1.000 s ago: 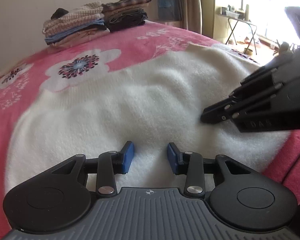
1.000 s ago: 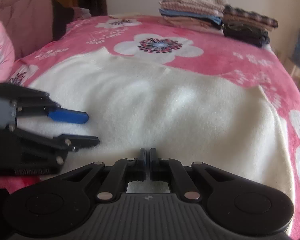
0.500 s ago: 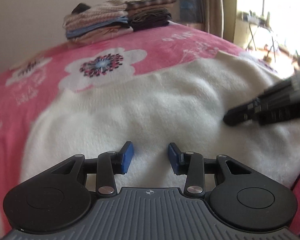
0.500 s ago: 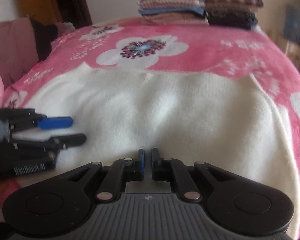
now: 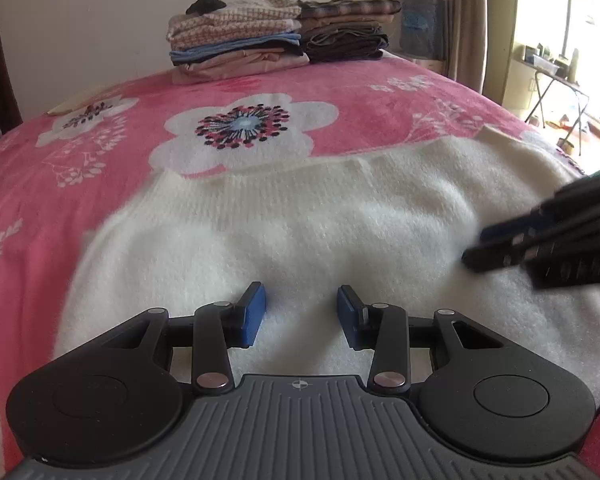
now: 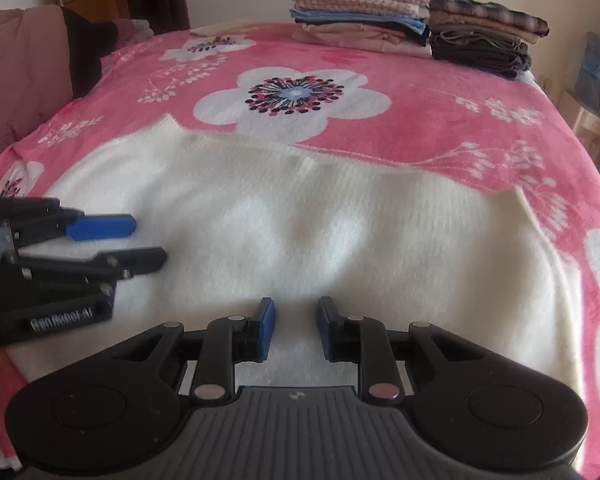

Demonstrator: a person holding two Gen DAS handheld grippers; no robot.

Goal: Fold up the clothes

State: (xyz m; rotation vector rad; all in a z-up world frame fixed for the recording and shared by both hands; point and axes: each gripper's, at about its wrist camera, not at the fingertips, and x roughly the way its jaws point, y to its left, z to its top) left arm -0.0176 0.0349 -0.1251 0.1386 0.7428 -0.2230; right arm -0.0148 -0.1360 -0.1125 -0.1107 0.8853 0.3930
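Note:
A fluffy white knitted garment (image 5: pixel 308 216) (image 6: pixel 320 232) lies spread flat on the pink flowered blanket (image 5: pixel 380 96) (image 6: pixel 440 120). My left gripper (image 5: pixel 301 312) hovers over its near edge, open, with only the white knit seen through the gap. In the right wrist view it (image 6: pixel 146 240) juts in from the left above the garment. My right gripper (image 6: pixel 296 328) is over the same near edge; its jaws are opening and nothing is pinched between the blue pads. The left wrist view shows it (image 5: pixel 476 246) blurred at the right, low over the garment.
Two stacks of folded clothes (image 5: pixel 276 40) (image 6: pixel 412 20) stand at the far end of the bed. A brown padded coat (image 6: pixel 32 68) lies at the bed's left side. A curtain and a folding stand (image 5: pixel 556 92) are by the bright window.
The right gripper's jaws have parted from shut to a small gap. Both views have swung, bringing the folded stacks toward the centre; the right gripper slid further right in the left wrist view.

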